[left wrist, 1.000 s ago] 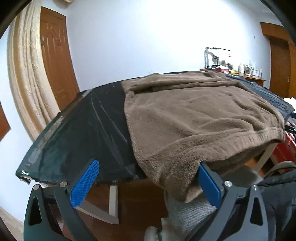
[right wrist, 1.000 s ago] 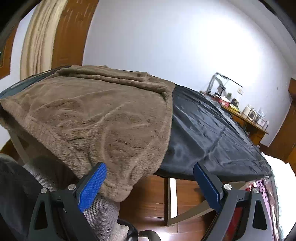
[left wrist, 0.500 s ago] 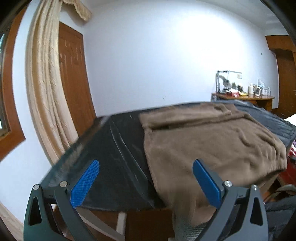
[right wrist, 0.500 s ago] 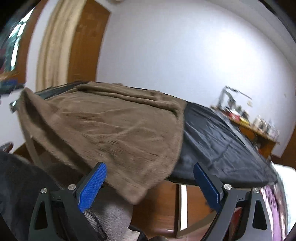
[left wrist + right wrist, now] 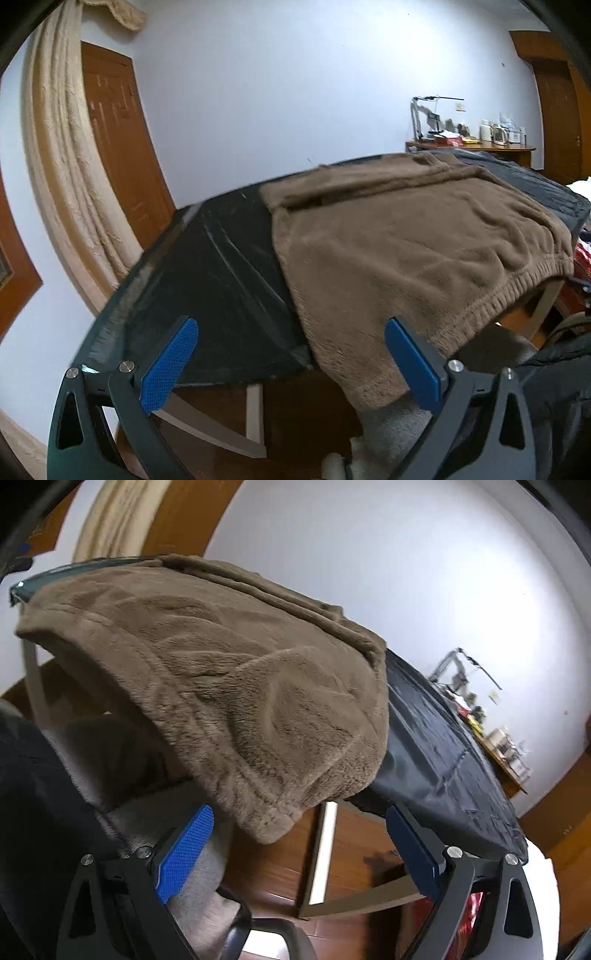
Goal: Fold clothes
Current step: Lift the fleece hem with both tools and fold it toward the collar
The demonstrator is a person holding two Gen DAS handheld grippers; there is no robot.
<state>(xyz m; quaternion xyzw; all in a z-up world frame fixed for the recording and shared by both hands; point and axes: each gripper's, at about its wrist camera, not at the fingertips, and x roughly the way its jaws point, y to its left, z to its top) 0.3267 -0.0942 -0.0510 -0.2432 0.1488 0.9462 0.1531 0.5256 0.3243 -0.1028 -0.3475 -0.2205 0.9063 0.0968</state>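
Jaws wide on both tools, nothing between them: our left gripper [image 5: 291, 363] and right gripper [image 5: 301, 851] hang below the worktop's near edge. The brown fleece garment [image 5: 406, 251] lies spread over the worktop [image 5: 207, 280], which is covered in dark sheeting; its ribbed hem droops over the near edge. Beneath, white legs and a wood floor [image 5: 354, 856]. Room: pale wall, cream curtain [image 5: 62, 155] beside a wooden door [image 5: 122, 140], and a cluttered side desk [image 5: 472, 146] at the far wall. Against half a second ago, the left view sits lower and nearer the edge, with the hem corner now by its right pad; the right view has rolled, with the garment corner dangling between its pads.
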